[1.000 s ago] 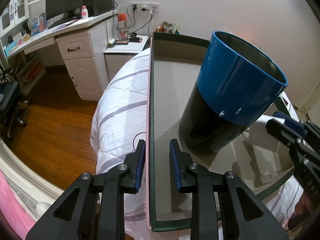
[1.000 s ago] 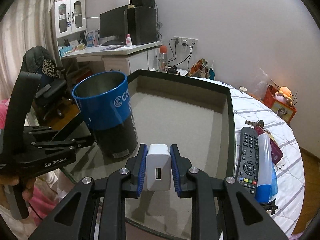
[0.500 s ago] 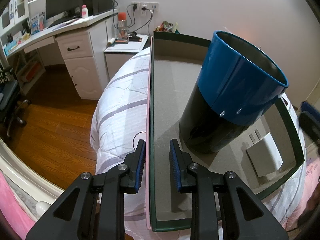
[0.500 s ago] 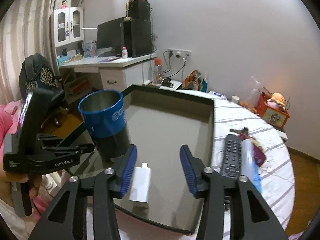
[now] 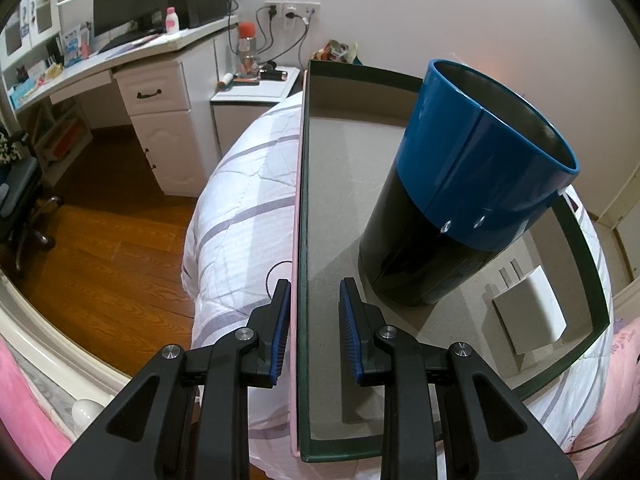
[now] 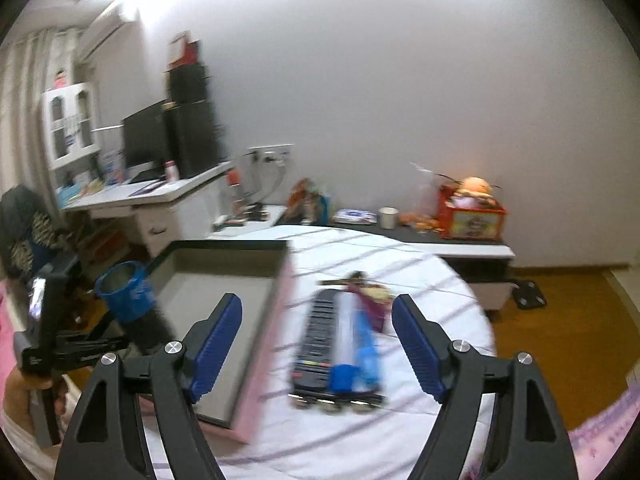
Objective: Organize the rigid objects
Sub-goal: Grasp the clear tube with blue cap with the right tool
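Observation:
A shallow green-rimmed box [image 5: 301,200] with a pink outer side lies on the bed. My left gripper [image 5: 314,316] is shut on its left wall. Inside stand a blue-and-black can [image 5: 480,168], upright and open-topped, and a white charger [image 5: 532,312] lying flat at the near right corner. In the blurred right wrist view the box [image 6: 224,276] and can [image 6: 126,292] sit at the left. My right gripper [image 6: 317,300] hovers above the quilt with its jaws opening and nothing between them. Beyond it lie a black remote [image 6: 316,336], a white blue-capped tube [image 6: 346,344] and keys [image 6: 360,284].
A striped white quilt [image 6: 420,280] covers the bed. A white desk [image 5: 160,80] with a monitor and a bedside table [image 5: 256,88] stand behind, with wood floor [image 5: 100,240] on the left. A low shelf [image 6: 460,244] with a red toy box and a cup runs along the far wall.
My right gripper let go of the white charger, which now lies in the box, then opened wide and swung up and right over the remote. The left gripper has kept still.

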Demonstrator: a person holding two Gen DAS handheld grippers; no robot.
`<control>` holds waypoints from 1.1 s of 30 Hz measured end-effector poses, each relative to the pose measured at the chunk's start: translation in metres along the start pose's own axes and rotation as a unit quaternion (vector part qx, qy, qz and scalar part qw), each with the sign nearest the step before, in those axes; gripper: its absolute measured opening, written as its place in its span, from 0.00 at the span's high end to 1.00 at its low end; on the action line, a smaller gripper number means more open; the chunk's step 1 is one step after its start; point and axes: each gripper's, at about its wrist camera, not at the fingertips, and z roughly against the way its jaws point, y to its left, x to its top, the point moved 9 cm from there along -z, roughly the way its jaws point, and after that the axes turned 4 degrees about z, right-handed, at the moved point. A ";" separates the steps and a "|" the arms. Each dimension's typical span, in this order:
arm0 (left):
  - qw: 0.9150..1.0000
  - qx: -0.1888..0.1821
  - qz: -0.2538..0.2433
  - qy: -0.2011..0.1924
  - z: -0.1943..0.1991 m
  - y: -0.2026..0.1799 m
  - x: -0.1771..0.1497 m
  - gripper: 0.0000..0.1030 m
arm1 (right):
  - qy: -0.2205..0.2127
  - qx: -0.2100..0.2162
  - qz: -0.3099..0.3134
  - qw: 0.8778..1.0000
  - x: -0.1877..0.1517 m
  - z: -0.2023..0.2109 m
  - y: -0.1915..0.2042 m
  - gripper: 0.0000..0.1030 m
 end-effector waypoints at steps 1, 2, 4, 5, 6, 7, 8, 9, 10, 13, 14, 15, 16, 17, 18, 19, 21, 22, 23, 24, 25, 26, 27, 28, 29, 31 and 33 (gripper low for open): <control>1.000 0.001 0.000 0.000 0.000 0.000 0.000 0.77 | 0.002 -0.008 -0.004 1.000 -0.002 0.001 -0.007 0.22; 1.000 0.001 0.000 0.000 0.000 0.000 0.000 0.77 | 0.005 -0.017 -0.009 1.000 -0.006 0.001 -0.014 0.22; 1.000 0.003 0.000 0.000 0.000 -0.001 0.000 0.77 | 0.013 -0.029 -0.015 0.999 -0.013 -0.001 -0.024 0.20; 1.000 0.004 0.001 0.000 0.000 -0.001 0.000 0.77 | 0.020 -0.031 -0.018 0.999 -0.017 -0.003 -0.028 0.19; 1.000 0.004 0.001 0.000 0.000 -0.002 -0.001 0.77 | 0.027 -0.033 -0.021 0.999 -0.022 -0.005 -0.032 0.19; 1.000 0.005 0.001 0.000 0.000 -0.002 -0.001 0.77 | 0.034 -0.033 -0.022 0.999 -0.026 -0.008 -0.034 0.19; 1.000 0.006 0.001 0.000 0.000 -0.002 -0.001 0.77 | 0.042 -0.033 -0.023 0.998 -0.031 -0.013 -0.035 0.19; 1.000 0.007 0.000 0.000 0.000 -0.002 -0.001 0.77 | 0.050 -0.033 -0.022 0.998 -0.036 -0.017 -0.035 0.19; 1.000 0.007 0.000 0.000 0.000 -0.002 -0.001 0.77 | 0.059 -0.033 -0.021 0.998 -0.042 -0.021 -0.036 0.19; 1.000 0.007 0.000 0.000 0.001 -0.002 -0.001 0.77 | 0.085 -0.032 -0.015 0.996 -0.059 -0.033 -0.039 0.19; 1.000 0.007 0.000 0.000 0.001 -0.002 -0.001 0.77 | 0.093 -0.031 -0.015 0.995 -0.065 -0.037 -0.039 0.19; 1.000 0.007 0.000 0.000 0.001 -0.002 -0.001 0.77 | 0.099 -0.030 -0.016 0.995 -0.069 -0.040 -0.040 0.19; 1.000 0.007 0.000 0.000 0.001 -0.002 -0.001 0.77 | 0.104 -0.028 -0.016 0.994 -0.072 -0.042 -0.039 0.19; 1.000 0.007 0.000 0.000 0.001 -0.002 -0.001 0.77 | 0.109 -0.028 -0.014 0.994 -0.075 -0.045 -0.039 0.19; 1.000 0.008 -0.001 0.000 0.001 -0.002 -0.001 0.77 | 0.112 -0.028 -0.011 0.993 -0.077 -0.047 -0.038 0.19; 1.000 0.008 0.000 0.000 0.001 -0.002 -0.001 0.77 | 0.114 -0.026 -0.009 0.993 -0.078 -0.049 -0.037 0.19; 1.000 0.008 0.000 0.000 0.001 -0.002 -0.001 0.76 | 0.116 -0.017 -0.007 0.993 -0.079 -0.055 -0.033 0.19; 1.000 0.008 0.000 0.000 0.001 -0.002 -0.001 0.76 | 0.115 -0.012 -0.007 0.993 -0.079 -0.057 -0.031 0.19; 1.000 0.008 -0.001 0.000 0.001 -0.002 -0.001 0.76 | 0.113 -0.002 -0.009 0.994 -0.078 -0.060 -0.029 0.19; 1.000 0.008 -0.001 0.000 0.001 -0.002 -0.001 0.76 | 0.113 0.012 -0.011 0.994 -0.077 -0.063 -0.025 0.19; 1.000 0.008 -0.002 0.000 0.001 -0.002 0.000 0.76 | 0.112 0.021 -0.012 0.993 -0.076 -0.066 -0.021 0.20; 1.000 0.009 -0.001 0.000 0.001 -0.002 0.000 0.76 | 0.110 0.028 -0.010 0.993 -0.075 -0.070 -0.018 0.22; 1.000 0.009 -0.002 0.000 0.001 -0.002 0.000 0.76 | 0.114 0.033 -0.007 0.993 -0.076 -0.075 -0.015 0.31; 1.000 0.009 -0.002 0.000 0.002 -0.002 0.000 0.76 | 0.121 0.035 -0.004 0.992 -0.077 -0.080 -0.013 0.41; 1.000 0.010 -0.003 0.000 0.002 -0.002 0.000 0.76 | 0.129 0.037 -0.004 0.991 -0.079 -0.086 -0.012 0.46; 1.000 0.010 -0.004 0.000 0.002 -0.002 0.000 0.76 | 0.140 0.038 -0.006 0.989 -0.083 -0.095 -0.011 0.61; 1.000 0.010 -0.005 0.000 0.003 -0.002 0.000 0.75 | 0.152 0.036 -0.005 0.988 -0.087 -0.101 -0.011 0.67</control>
